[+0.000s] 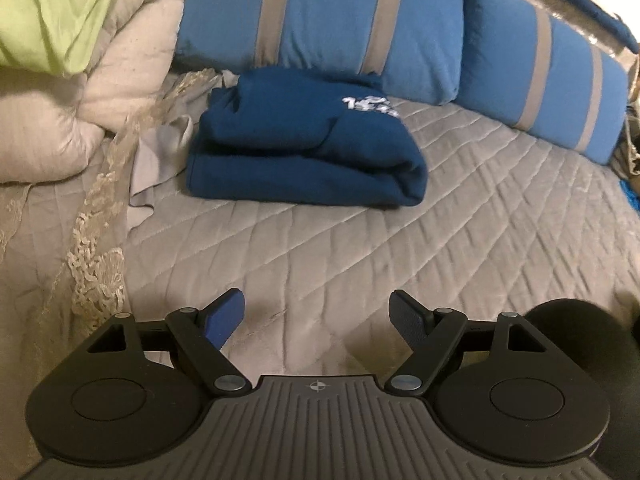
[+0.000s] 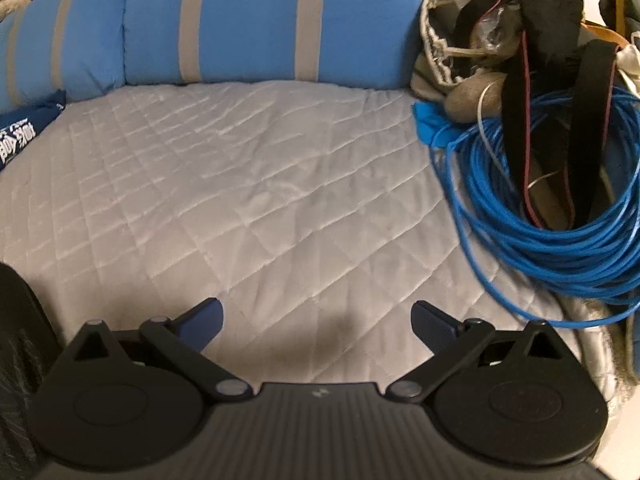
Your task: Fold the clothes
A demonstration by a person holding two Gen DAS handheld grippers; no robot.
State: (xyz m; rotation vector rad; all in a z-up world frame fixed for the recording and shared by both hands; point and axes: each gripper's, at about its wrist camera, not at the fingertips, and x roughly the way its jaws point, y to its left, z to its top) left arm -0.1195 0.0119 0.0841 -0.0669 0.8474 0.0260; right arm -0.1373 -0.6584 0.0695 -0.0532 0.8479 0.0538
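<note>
A navy blue garment with white print lies folded in a thick bundle on the grey quilted bed cover, just in front of the striped pillows. My left gripper hovers open over bare quilt, well short of the bundle, with nothing between its fingers. In the right wrist view only a corner of the navy garment shows at the far left edge. My right gripper is open above the bare quilt, holding nothing.
Blue pillows with grey stripes line the back. A cream comforter, a green cloth and a lace-edged grey cloth lie left. A coil of blue cable, black straps and clutter crowd the right.
</note>
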